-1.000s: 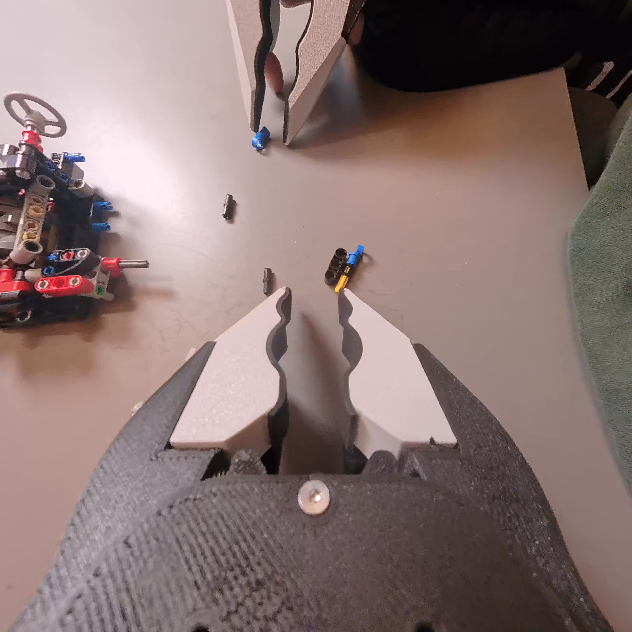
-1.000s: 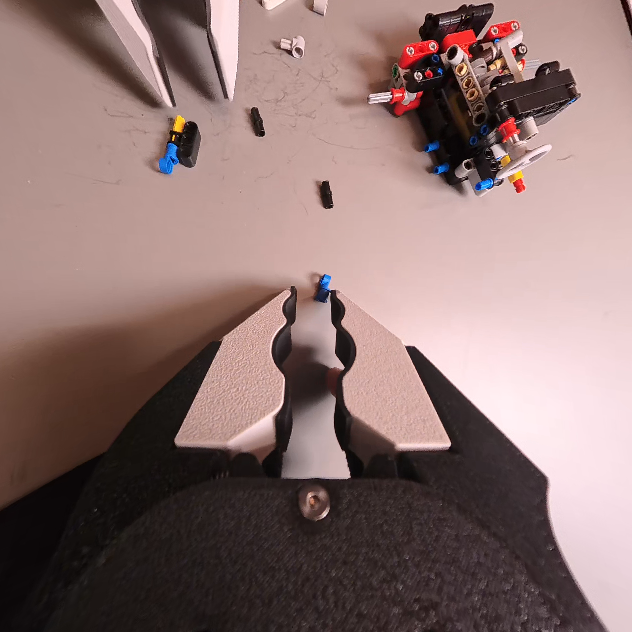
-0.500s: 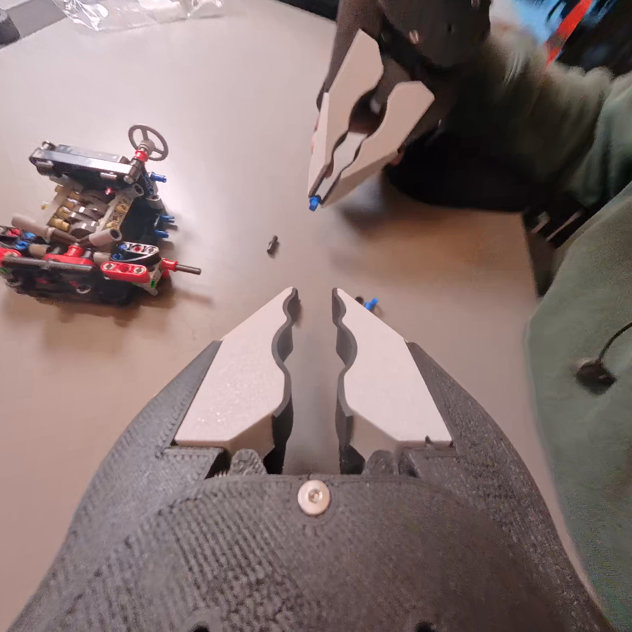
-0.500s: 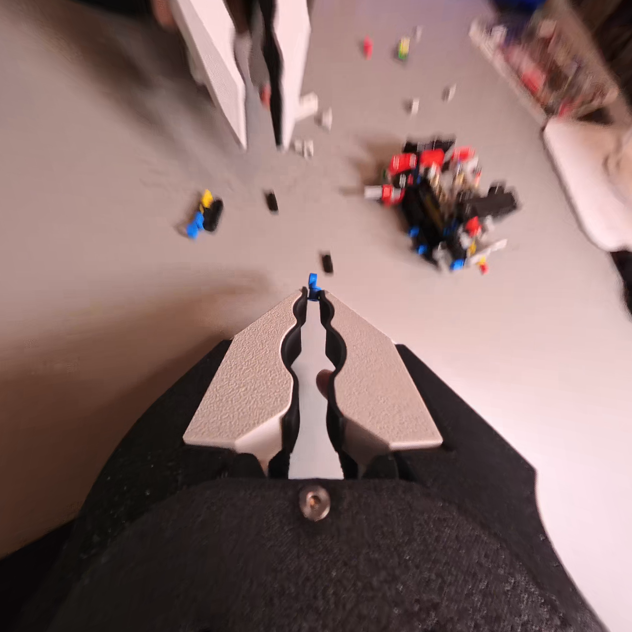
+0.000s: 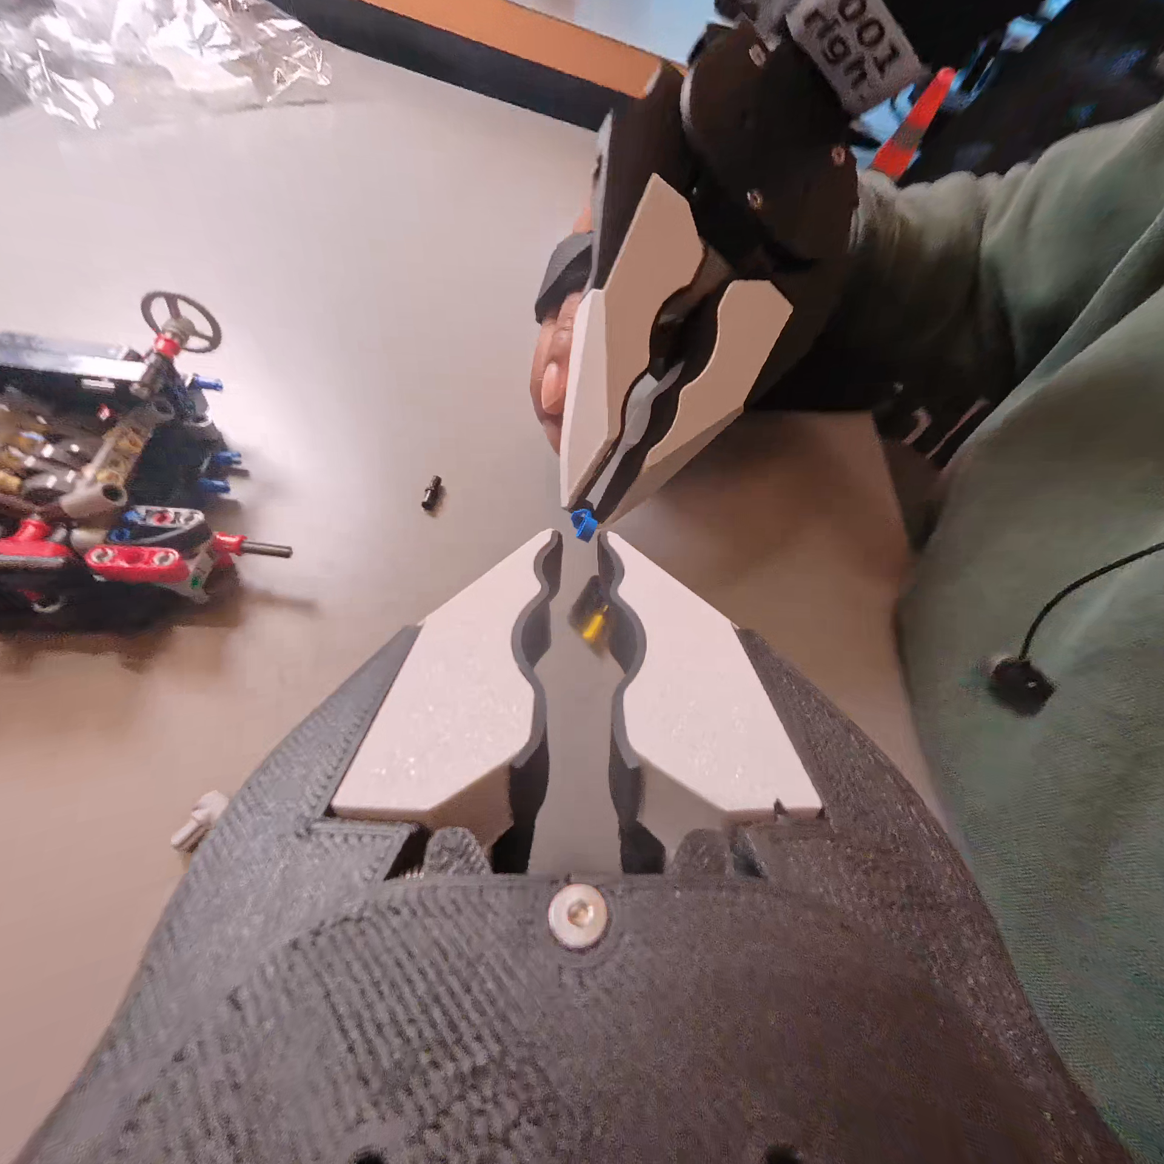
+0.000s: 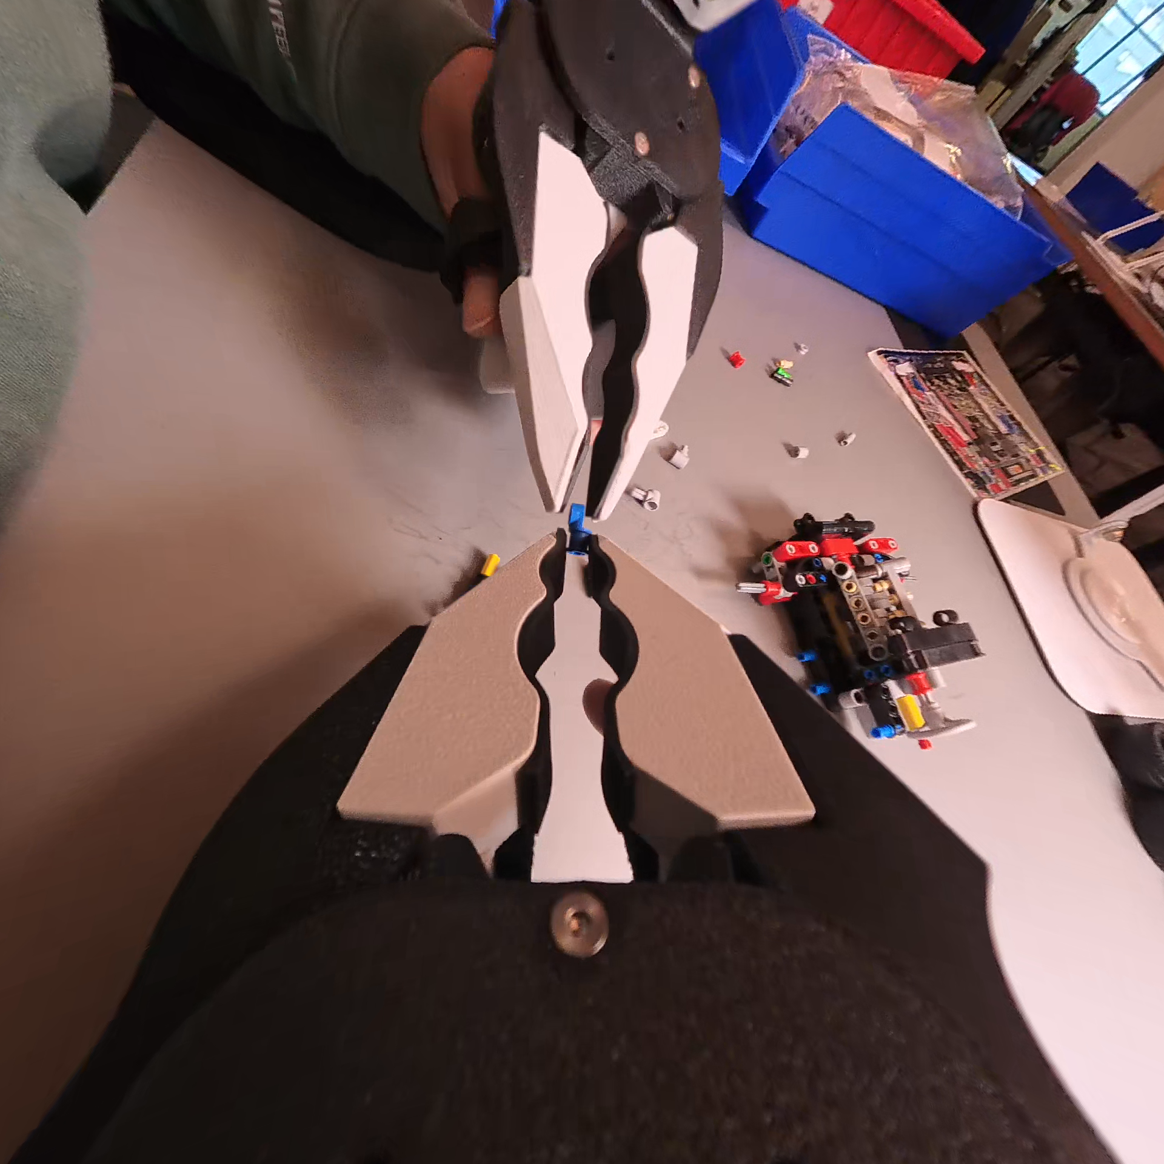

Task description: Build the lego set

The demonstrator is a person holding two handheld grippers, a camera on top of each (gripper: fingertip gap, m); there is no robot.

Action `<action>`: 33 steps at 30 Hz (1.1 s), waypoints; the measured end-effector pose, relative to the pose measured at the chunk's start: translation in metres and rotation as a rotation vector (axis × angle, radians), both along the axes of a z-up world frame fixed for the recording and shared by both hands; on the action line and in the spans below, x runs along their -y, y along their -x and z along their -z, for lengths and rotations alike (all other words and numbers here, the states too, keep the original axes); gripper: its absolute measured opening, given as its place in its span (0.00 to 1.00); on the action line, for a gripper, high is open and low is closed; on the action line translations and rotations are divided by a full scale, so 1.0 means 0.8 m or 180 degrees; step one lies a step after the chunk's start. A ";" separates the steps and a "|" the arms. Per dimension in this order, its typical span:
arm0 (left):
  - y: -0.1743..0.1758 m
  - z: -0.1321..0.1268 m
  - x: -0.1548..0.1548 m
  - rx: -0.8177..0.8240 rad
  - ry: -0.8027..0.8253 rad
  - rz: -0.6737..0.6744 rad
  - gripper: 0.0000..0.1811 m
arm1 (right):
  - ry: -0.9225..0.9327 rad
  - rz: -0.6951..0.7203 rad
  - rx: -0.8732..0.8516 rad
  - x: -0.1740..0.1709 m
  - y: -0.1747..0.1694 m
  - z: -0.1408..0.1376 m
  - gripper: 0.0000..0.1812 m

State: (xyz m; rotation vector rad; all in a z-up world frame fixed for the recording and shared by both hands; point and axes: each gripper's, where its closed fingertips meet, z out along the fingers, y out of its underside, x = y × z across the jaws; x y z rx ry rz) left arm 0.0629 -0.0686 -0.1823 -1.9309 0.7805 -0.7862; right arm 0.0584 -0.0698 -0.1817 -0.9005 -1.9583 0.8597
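Grey tabletop [image 6: 787, 945] bearing stacked blue plastic bins [image 6: 882, 208] at the far edge, a printed colour instruction sheet [image 6: 964, 419] whose writing goes uncopied, and the half-built black, red and grey lego vehicle [image 6: 863, 623]. Above it, right gripper [image 6: 574, 543] pinched on a small blue lego connector [image 6: 576, 528]. Opposite, tip to tip, left gripper [image 5: 577, 540] parted around that connector's other end.
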 end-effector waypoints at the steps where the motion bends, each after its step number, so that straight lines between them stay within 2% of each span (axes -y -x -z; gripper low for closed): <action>1: -0.002 0.001 0.002 -0.0095 -0.0100 0.0028 0.04 | 0.0027 -0.0001 0.0017 0.001 0.000 0.000 0.03; 7: -0.005 0.005 0.003 -0.0473 -0.0440 0.0072 0.02 | 0.0072 -0.0006 0.0159 0.004 -0.002 0.009 0.03; 12: -0.006 0.011 0.004 -0.0635 -0.0528 0.0104 0.01 | 0.0093 -0.0006 0.0237 0.004 -0.003 0.014 0.03; 17: -0.001 0.012 0.005 -0.0555 -0.0410 0.0155 0.01 | 0.0183 0.0046 0.0286 0.001 -0.003 0.015 0.03; 19: 0.006 0.018 0.008 -0.0614 -0.0332 0.0235 0.01 | 0.0148 0.0090 0.0530 -0.006 -0.010 0.029 0.06; 24: 0.020 0.042 0.020 -0.0795 -0.0093 0.0427 0.01 | 0.0141 -0.0045 0.1101 0.002 -0.035 0.055 0.06; 29: 0.017 0.056 0.030 -0.0923 0.0029 0.0578 0.01 | 0.0100 -0.0044 0.1273 0.009 -0.032 0.063 0.13; 33: 0.015 0.059 0.033 -0.0966 0.0025 0.0630 0.01 | 0.0082 -0.0022 0.1340 0.014 -0.026 0.064 0.13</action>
